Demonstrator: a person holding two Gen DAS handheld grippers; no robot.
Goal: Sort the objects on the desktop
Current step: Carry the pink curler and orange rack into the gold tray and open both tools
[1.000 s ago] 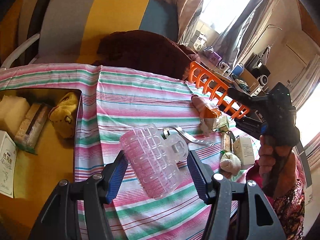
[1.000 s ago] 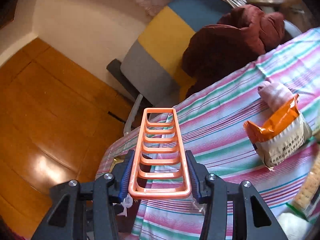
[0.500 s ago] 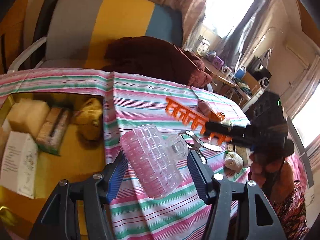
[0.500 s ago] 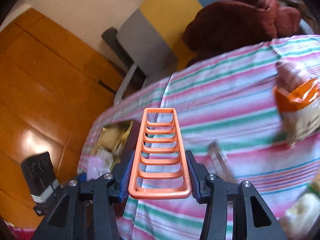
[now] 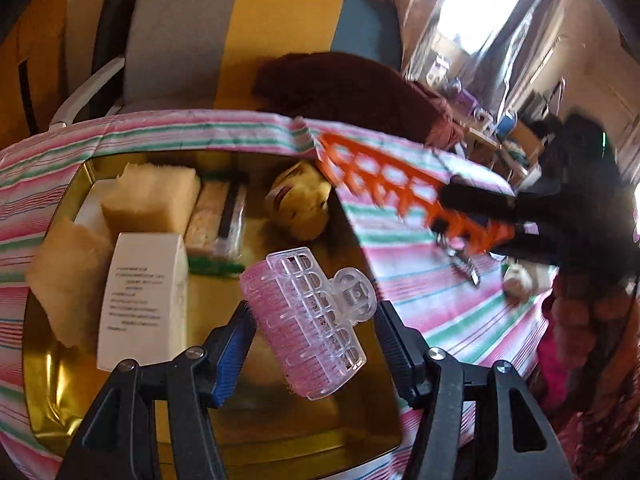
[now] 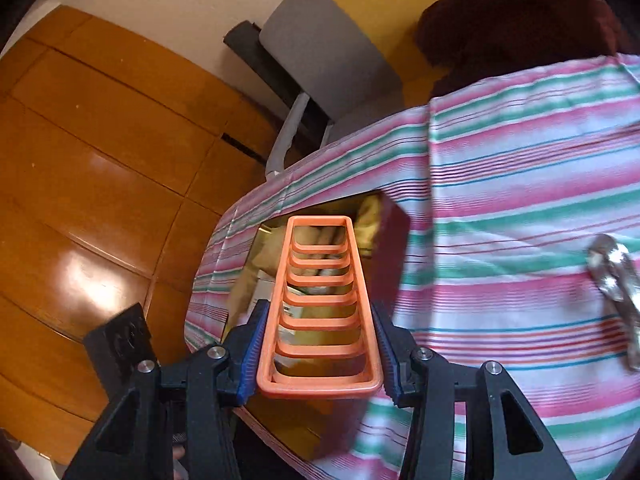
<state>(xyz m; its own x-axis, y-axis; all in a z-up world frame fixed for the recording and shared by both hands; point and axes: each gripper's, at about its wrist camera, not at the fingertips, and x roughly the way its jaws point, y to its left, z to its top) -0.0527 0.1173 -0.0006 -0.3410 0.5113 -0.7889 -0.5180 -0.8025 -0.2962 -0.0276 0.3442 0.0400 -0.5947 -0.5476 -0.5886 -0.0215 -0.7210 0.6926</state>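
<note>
A clear and pink hair clip [image 5: 308, 320] hangs over a gold tin [image 5: 52, 392], and my left gripper [image 5: 316, 336] is shut on it. The tin holds sponges, a white box [image 5: 144, 296], a snack packet and a yellow plush [image 5: 300, 204]. My right gripper [image 6: 318, 356] is shut on an orange plastic rack [image 6: 320, 304]. The rack's far end reaches over the tin's dark wall [image 6: 394, 236]. In the left wrist view the rack [image 5: 400, 188] slants across the tin's right rim, with the right gripper [image 5: 460, 216] blurred behind it.
A striped cloth [image 6: 520, 200] covers the table. A metal clip [image 6: 616, 284] lies on it to the right of the tin. A chair [image 5: 240, 32] with a brown garment [image 5: 352, 88] stands behind the table. A person's patterned sleeve [image 5: 592, 320] is at the right.
Both grippers have swung left toward the tin with their loads. The hair clip now hangs over the tin instead of the cloth. The orange rack has come to the tin's right rim.
</note>
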